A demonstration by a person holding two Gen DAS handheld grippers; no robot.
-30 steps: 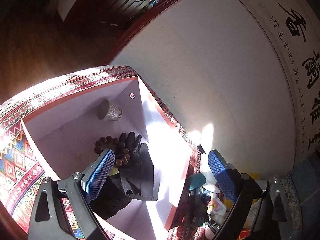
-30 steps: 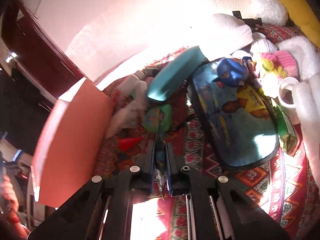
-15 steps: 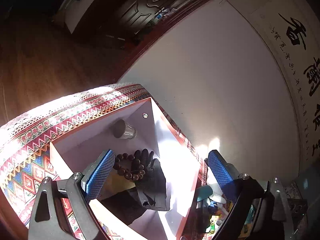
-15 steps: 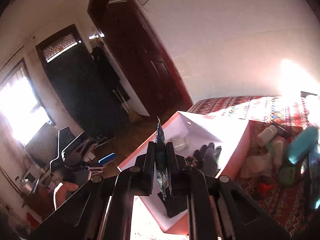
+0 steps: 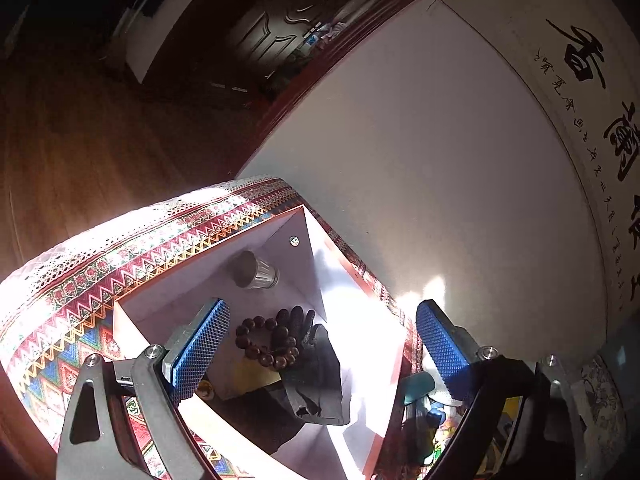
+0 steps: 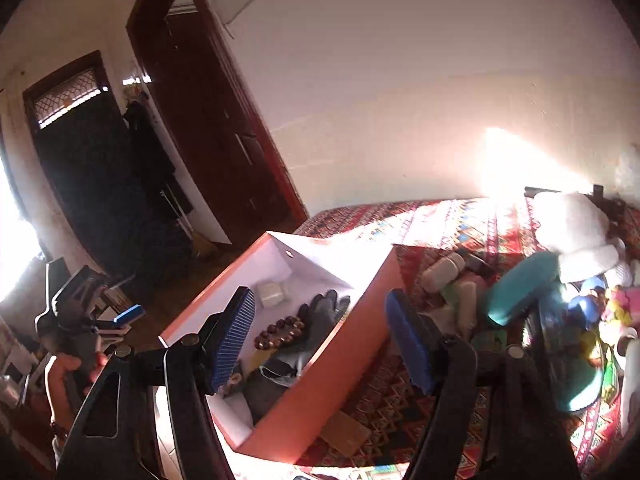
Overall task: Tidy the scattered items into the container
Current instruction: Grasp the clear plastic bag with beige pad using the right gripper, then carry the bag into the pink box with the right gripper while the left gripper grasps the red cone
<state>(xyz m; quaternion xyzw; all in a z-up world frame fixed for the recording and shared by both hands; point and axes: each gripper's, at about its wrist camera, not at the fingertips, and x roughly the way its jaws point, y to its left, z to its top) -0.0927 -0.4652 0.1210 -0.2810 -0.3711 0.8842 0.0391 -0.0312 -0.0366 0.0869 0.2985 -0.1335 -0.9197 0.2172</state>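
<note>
Right gripper (image 6: 320, 340) opening — packet gone.

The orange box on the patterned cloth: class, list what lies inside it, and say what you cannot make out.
Inside the orange box: a bead bracelet, a dark glove and a ribbed metal cup. The glove and shadow hide the near floor; whatever lies beneath cannot be identified.

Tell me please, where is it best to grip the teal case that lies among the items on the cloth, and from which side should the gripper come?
Probably grip the teal case across its narrow middle, coming from above. It is long and rounded, lying slanted on the patterned cloth, with bottles crowding its lower end and a white plush at the upper, so the long flanks seem freest. The right gripper, jaws opening and empty, is nearest.
</note>
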